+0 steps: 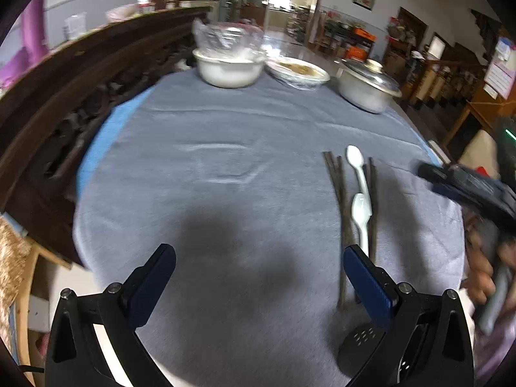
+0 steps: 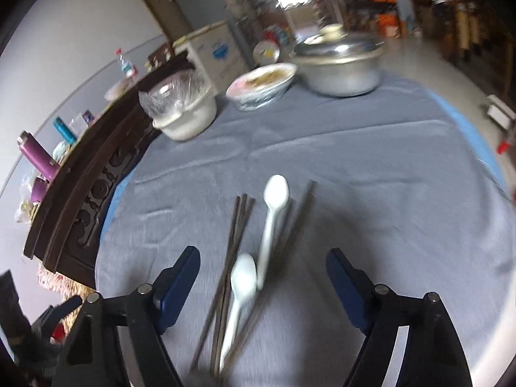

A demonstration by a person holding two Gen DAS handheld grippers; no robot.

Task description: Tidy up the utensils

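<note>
Both claws gape empty: right gripper (image 2: pixel 262 277) hangs over the spoons (image 2: pixel 271 222) and chopsticks (image 2: pixel 233 242) at six o'clock on the cloth (image 2: pixel 371 193); left gripper (image 1: pixel 259 267) beside. Overlapped pieces could scatter if pinched together.

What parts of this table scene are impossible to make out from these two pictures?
- Black perforated utensil: left wrist view, mostly hidden behind the left gripper.
- Chopsticks: right wrist view, blurred; their count is unclear, and their near ends are cut off by the bottom edge.
- Metal pot: its lid hides the contents in both views.
- White bowl: crumpled plastic hides what is inside.
</note>
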